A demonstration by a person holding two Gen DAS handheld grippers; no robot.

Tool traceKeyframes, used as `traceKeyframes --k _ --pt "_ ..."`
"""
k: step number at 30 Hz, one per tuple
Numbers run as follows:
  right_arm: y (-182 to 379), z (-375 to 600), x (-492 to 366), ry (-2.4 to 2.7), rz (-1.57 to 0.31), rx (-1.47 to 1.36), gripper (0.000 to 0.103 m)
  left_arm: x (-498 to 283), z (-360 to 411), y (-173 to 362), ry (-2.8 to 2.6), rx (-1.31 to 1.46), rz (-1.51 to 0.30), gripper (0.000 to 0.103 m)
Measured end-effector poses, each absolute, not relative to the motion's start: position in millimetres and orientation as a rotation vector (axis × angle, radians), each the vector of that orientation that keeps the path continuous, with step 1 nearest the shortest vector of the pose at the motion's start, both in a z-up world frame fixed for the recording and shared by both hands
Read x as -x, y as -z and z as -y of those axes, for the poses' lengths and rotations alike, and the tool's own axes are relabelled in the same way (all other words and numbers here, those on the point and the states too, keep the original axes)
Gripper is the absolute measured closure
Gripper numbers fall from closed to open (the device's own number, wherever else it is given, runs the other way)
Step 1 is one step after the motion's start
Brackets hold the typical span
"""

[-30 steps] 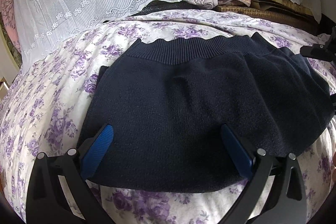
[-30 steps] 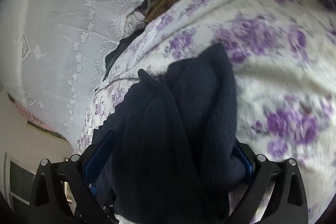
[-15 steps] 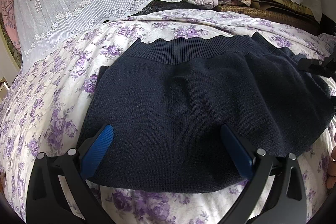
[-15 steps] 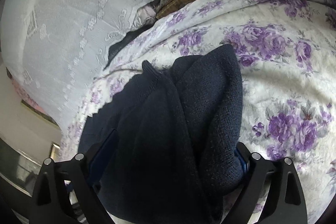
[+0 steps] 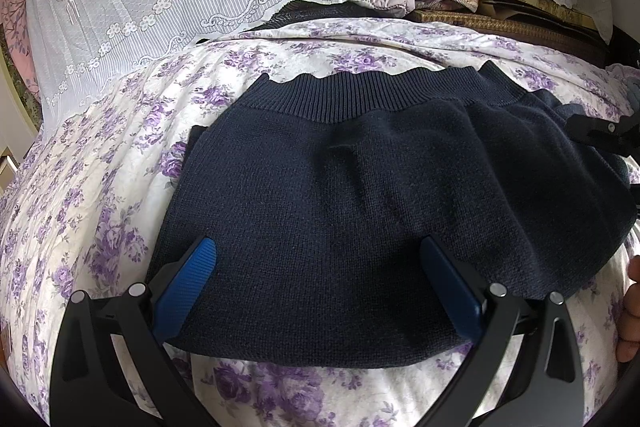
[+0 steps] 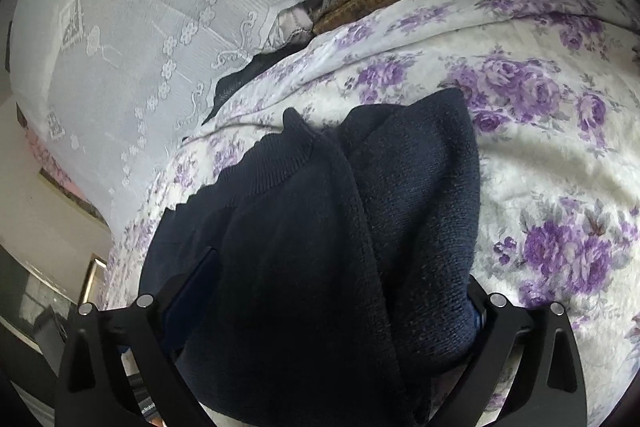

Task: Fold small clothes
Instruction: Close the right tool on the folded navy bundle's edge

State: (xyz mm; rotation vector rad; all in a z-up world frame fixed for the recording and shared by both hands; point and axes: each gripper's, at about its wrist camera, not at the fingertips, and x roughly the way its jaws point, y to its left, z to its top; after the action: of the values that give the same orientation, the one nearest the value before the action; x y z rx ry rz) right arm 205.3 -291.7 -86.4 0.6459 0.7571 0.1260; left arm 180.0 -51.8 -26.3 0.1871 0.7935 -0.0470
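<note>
While left gripper gapes over navy knit, right gripper wide, straddling its bunched edge

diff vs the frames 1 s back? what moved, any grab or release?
No grab or release shows. The right claw has rolled and shifted a little at the navy knit garment; its bunched right edge between the open fingers sits lower on the floral bedspread. In the left view its tip has dropped slightly. The left claw, open over the near hem, and the flat garment are unchanged.
</note>
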Motion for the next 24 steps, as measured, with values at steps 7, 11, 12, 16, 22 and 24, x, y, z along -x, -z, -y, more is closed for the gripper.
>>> traceKeyframes --k 7,11,12,16,22,24 --pt "90.4 304.1 -197.6 -0.060 -0.730 -0.699 0.042 -180.0 51.7 26.5 0.047 -0.187 -0.794 0.004" --pt "97.3 315.2 -194.6 -0.046 -0.721 -0.768 0.059 -180.0 51.7 26.4 0.047 -0.187 -0.794 0.004" --pt "96.9 314.2 -194.7 -0.049 -0.720 -0.762 0.059 -180.0 51.7 26.5 0.047 -0.186 -0.794 0.004" --pt "94.2 310.6 -192.6 -0.086 -0.698 -0.763 0.061 -180.0 51.8 26.5 0.047 -0.186 -0.795 0.004" --pt "103.7 319.1 -194.9 -0.103 -0.705 -0.841 0.078 -179.9 51.7 26.3 0.048 -0.186 -0.795 0.004" --pt "102.8 319.1 -192.2 -0.105 -0.693 -0.851 0.079 -180.0 51.8 26.2 0.047 -0.186 -0.795 0.004"
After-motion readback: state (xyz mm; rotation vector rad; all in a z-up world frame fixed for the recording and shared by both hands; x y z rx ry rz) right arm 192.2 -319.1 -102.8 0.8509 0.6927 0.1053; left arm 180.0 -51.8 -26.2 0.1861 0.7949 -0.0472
